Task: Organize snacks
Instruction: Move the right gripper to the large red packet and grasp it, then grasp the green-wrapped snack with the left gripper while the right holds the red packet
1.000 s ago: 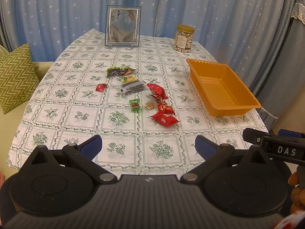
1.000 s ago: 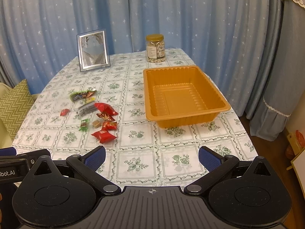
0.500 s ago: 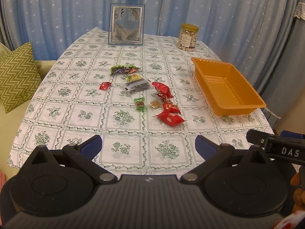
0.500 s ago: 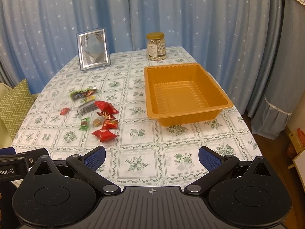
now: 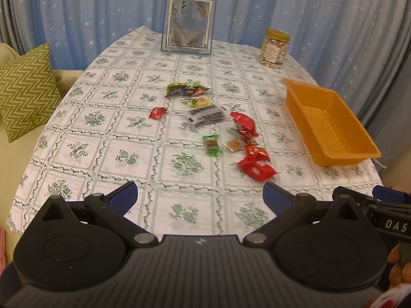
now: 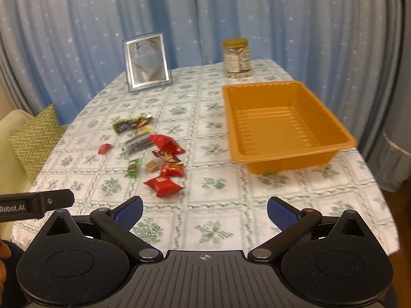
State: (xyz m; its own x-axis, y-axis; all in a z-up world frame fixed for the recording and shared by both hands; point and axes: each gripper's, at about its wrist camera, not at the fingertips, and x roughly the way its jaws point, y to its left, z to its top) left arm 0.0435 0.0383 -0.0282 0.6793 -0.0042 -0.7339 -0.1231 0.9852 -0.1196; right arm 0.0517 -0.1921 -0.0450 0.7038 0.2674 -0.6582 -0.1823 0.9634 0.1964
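Several wrapped snacks lie in a loose pile mid-table: a large red packet (image 5: 257, 170) (image 6: 163, 186) nearest me, a green candy (image 5: 212, 144) (image 6: 133, 167), a dark striped packet (image 5: 206, 115), a green bag (image 5: 186, 89) (image 6: 131, 123) and a small red candy (image 5: 157, 113) (image 6: 104, 148). An empty orange tray (image 5: 331, 138) (image 6: 282, 128) stands to their right. My left gripper (image 5: 200, 199) is open and empty above the near table edge. My right gripper (image 6: 204, 211) is open and empty, short of the tray and the pile.
A silver picture frame (image 5: 188, 25) (image 6: 147, 61) and a lidded jar (image 5: 273, 48) (image 6: 236, 57) stand at the table's far end. A green zigzag cushion (image 5: 24, 89) lies on a sofa to the left. Blue curtains hang behind.
Both grippers have moved forward toward the table, so the snacks and tray look larger. The right gripper has also shifted left toward the pile. Both stay open.
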